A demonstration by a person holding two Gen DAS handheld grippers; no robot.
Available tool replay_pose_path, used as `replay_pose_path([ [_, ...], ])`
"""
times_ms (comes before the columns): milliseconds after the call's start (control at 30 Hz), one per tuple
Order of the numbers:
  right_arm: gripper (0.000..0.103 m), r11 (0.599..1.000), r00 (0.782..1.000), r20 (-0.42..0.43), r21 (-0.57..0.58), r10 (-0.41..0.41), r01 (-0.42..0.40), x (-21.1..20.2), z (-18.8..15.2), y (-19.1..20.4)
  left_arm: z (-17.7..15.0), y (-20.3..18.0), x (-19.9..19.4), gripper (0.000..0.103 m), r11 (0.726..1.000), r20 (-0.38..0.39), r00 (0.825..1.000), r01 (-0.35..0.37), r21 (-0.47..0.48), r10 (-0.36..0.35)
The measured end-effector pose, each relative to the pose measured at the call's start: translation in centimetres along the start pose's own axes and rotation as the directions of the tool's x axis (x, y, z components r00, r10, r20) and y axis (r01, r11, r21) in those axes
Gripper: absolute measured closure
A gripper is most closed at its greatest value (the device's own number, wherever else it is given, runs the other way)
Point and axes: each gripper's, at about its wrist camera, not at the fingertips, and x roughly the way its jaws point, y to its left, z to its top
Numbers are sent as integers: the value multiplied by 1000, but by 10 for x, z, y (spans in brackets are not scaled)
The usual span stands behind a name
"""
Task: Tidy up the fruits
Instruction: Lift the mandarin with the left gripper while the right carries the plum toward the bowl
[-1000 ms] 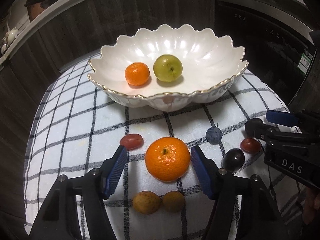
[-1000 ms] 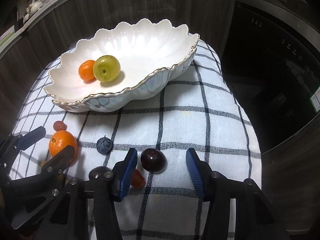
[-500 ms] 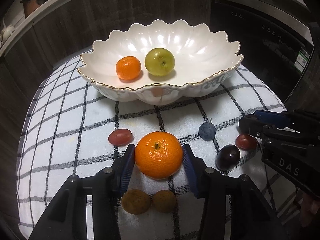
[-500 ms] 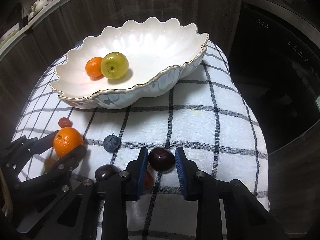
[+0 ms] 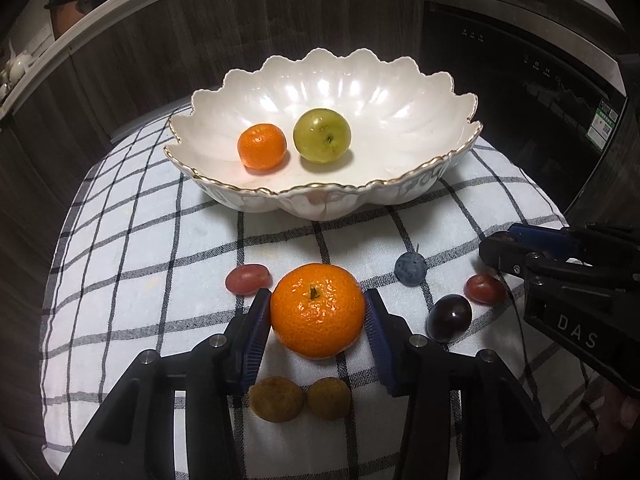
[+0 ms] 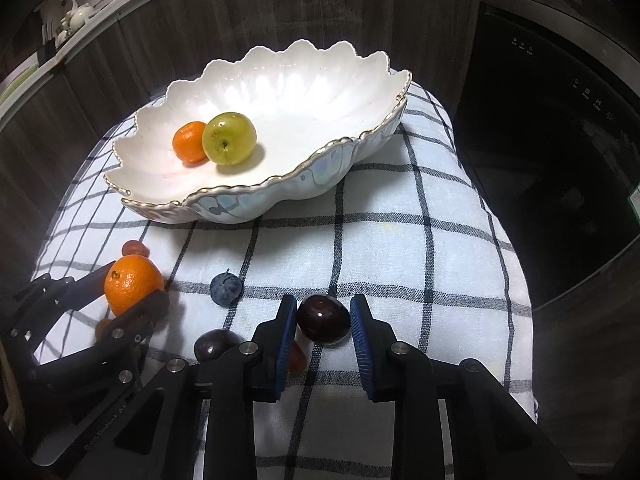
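Note:
My left gripper (image 5: 318, 316) is shut on a large orange mandarin (image 5: 318, 310), held just above the checked cloth; it also shows in the right wrist view (image 6: 132, 288). My right gripper (image 6: 323, 320) is shut on a dark purple plum (image 6: 323, 319). A white scalloped bowl (image 5: 440, 92) holds a small mandarin (image 5: 262, 146) and a green apple (image 5: 322, 140). On the cloth lie a red grape (image 5: 247, 279), a blueberry-like fruit (image 5: 411, 268), a second dark plum (image 5: 449, 317), a red cherry tomato (image 5: 485, 289) and two brown longans (image 5: 298, 398).
The checked cloth (image 6: 400, 240) covers a small round table that drops off on all sides. Dark wooden cabinets stand behind, and a black appliance (image 6: 560, 120) stands to the right. The right gripper's body (image 5: 572, 280) shows at the right of the left wrist view.
Both grippers have closed: the left onto the large mandarin, the right onto the dark plum. Both have lifted slightly with their fruit, and the bowl looks nearer.

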Motion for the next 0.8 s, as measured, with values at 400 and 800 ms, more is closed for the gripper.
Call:
replay_pose_path([
  [400, 74, 1000, 999, 33, -9, 1, 0, -17, 5, 3, 8, 6, -17, 57, 1000, 37, 999, -2, -18, 3],
  [800, 74, 1000, 997, 77, -24, 7, -6, -38, 16, 9, 24, 19, -41, 57, 999, 86, 996, -3, -52, 8],
])
